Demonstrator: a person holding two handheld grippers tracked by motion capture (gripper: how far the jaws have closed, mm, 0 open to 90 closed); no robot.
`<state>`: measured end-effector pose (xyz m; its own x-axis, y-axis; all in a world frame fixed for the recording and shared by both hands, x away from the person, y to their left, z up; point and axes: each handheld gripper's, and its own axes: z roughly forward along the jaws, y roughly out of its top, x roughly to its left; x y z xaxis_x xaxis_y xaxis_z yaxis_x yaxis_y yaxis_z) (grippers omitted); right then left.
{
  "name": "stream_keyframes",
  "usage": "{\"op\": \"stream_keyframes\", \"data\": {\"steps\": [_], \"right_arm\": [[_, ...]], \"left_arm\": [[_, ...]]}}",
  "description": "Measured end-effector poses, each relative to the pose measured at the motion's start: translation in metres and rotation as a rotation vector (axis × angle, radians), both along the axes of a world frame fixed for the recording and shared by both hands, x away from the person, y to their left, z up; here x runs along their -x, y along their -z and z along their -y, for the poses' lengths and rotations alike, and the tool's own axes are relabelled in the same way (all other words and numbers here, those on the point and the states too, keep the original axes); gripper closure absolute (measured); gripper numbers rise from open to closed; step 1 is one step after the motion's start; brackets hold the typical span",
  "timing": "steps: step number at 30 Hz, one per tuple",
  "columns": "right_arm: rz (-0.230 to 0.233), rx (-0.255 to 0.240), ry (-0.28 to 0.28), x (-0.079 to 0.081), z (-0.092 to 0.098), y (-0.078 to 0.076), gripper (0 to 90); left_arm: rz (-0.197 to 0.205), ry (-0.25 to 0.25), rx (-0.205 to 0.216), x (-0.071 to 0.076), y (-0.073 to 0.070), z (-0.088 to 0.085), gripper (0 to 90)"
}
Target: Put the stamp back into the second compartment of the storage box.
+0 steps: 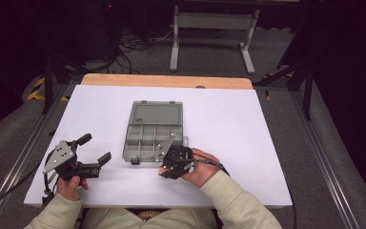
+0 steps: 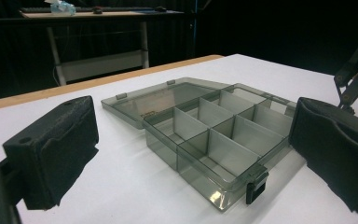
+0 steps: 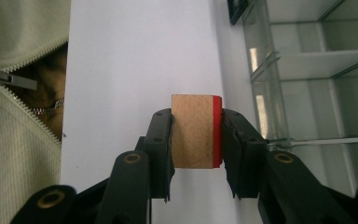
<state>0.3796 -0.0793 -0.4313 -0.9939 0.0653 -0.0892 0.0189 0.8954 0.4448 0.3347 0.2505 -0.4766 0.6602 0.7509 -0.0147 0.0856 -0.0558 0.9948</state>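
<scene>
A small wooden block [image 3: 193, 131] with one red face sits clamped between the jaws of the right gripper [image 3: 195, 140], the red side pressed against one jaw and bare wood against the other. In the high view this gripper [image 1: 174, 160] hovers at the near right corner of the open organizer box [image 1: 151, 137], so the block is held just above the table [image 1: 248, 133] beside the box's near compartments. The box lies just left of and beyond the block, its lid folded flat on the far side, its dividers running across empty cells; its long axis runs near to far. Judging by this, a short move left and away would bring the block over a cell. The left gripper [image 1: 95, 149] rests well left of the box, jaws spread wide and holding nothing. The right hand is plainly the nearer one.
</scene>
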Motion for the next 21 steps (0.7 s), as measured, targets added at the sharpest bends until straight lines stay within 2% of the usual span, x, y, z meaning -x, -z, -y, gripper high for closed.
{"op": "stream_keyframes", "data": {"steps": [11, 17, 21], "right_arm": [[0.043, -0.131, 0.028, -0.007, 0.005, -0.016, 65.3], [0.051, -0.196, 0.071, -0.012, 0.008, -0.024, 65.3], [0.066, -0.222, 0.091, -0.013, 0.008, -0.028, 65.3]], "left_arm": [[-0.001, 0.000, 0.000, 0.000, 0.000, 0.000, 2.3], [-0.001, 0.001, -0.001, 0.000, 0.000, 0.000, 2.3], [-0.001, 0.001, -0.002, 0.000, 0.000, 0.000, 2.3]]}}
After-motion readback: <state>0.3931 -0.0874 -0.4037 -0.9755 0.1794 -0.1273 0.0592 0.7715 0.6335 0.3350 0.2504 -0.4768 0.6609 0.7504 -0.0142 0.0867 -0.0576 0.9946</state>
